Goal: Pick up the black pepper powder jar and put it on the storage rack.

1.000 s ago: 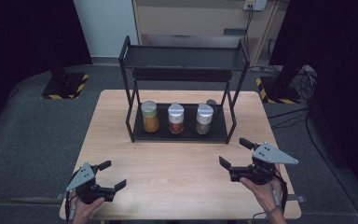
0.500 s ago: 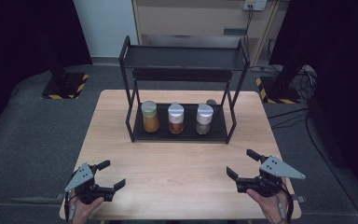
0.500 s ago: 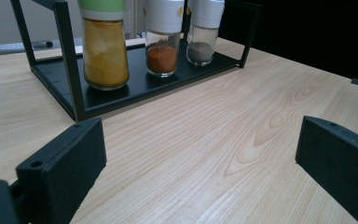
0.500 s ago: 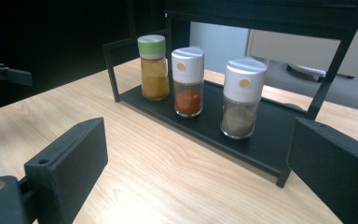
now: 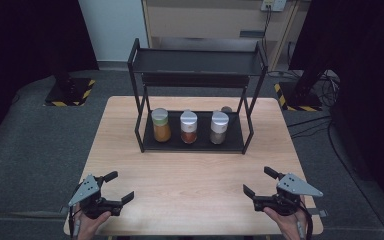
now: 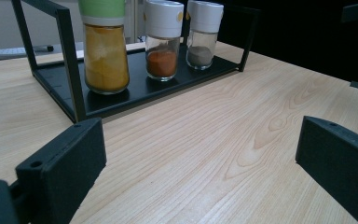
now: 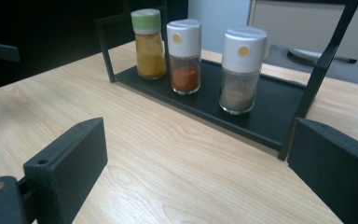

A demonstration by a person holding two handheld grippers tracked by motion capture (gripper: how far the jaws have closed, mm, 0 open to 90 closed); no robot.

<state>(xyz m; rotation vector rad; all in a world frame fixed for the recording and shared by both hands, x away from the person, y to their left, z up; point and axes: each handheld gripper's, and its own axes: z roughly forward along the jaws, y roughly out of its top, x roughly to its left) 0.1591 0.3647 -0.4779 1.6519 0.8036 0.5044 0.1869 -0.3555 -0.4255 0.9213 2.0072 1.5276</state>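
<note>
High view: both claws spread and empty at the near edge of the pale wooden counter (image 5: 195,170), left claw (image 5: 114,187), right claw (image 5: 261,181). Three upright glass spice jars (image 5: 188,127) stand well ahead in the black metal rack's (image 5: 232,145) bottom tray, between both claws.

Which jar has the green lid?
The yellow-powder jar, at the left end of the row on the rack. The other two have white lids.
</note>
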